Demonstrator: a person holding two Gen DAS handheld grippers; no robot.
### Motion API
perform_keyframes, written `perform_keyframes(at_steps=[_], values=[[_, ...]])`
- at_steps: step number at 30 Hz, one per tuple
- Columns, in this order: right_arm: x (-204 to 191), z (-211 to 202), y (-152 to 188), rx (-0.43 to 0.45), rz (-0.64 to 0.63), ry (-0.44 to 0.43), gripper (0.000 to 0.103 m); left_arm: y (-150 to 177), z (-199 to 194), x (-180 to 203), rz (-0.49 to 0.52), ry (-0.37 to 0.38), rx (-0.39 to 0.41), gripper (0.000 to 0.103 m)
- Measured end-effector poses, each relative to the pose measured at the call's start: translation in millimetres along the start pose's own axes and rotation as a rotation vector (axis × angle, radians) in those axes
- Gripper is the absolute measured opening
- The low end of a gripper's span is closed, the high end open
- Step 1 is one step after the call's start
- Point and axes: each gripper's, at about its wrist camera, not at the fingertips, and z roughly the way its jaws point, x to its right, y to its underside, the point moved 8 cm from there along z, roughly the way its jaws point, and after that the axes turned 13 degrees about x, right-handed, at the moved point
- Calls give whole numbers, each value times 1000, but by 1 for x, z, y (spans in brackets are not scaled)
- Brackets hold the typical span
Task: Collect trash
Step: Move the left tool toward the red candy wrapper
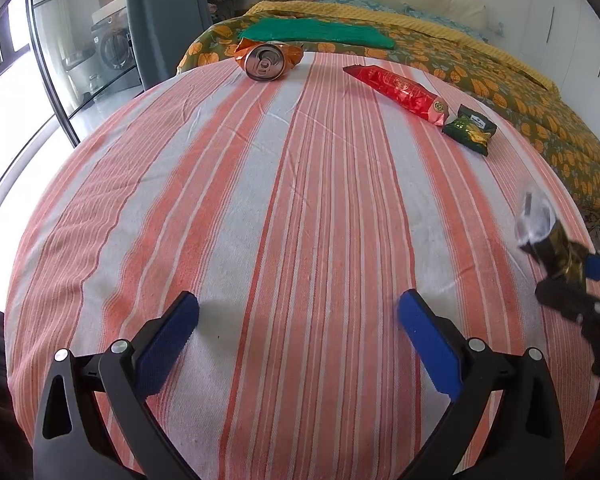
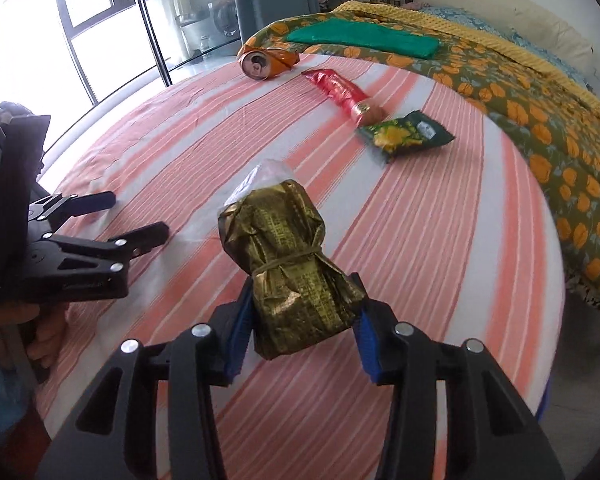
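My right gripper [image 2: 300,312] is shut on a gold foil wrapper [image 2: 288,264] tied with a rubber band, held above the striped cloth; it also shows in the left wrist view [image 1: 560,256] at the right edge. My left gripper [image 1: 298,312] is open and empty, low over the cloth; it shows in the right wrist view [image 2: 140,220] at the left. A crushed orange can [image 1: 266,60] [image 2: 262,62] lies at the far edge. A red wrapper [image 1: 400,92] [image 2: 340,90] and a green snack packet [image 1: 470,130] [image 2: 406,134] lie to its right.
The trash lies on a table with an orange-and-white striped cloth [image 1: 260,200]. Behind it is a bed with a floral cover [image 1: 520,92] and a folded green cloth [image 1: 320,34]. Windows and a glass door [image 1: 60,60] are at the left.
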Motion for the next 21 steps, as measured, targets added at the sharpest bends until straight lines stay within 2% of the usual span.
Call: perform_keyframes(at_steps=[2, 6, 9, 15, 17, 21], values=[[-3, -2, 5, 29, 11, -2, 78, 0, 0, -1, -3, 0, 1, 98], [0, -5, 17, 49, 23, -30, 82, 1, -1, -2, -8, 0, 1, 98], [-9, -8, 21, 58, -49, -55, 83, 1, -1, -2, -9, 1, 2, 98], [-14, -4, 27, 43, -107, -11, 86, -4, -3, -7, -52, 32, -4, 98], [-13, -4, 28, 45, -99, -19, 86, -14, 0, -7, -87, 43, -11, 98], [-13, -4, 28, 47, -97, -25, 87, -59, 14, 6, -119, 70, -18, 98]])
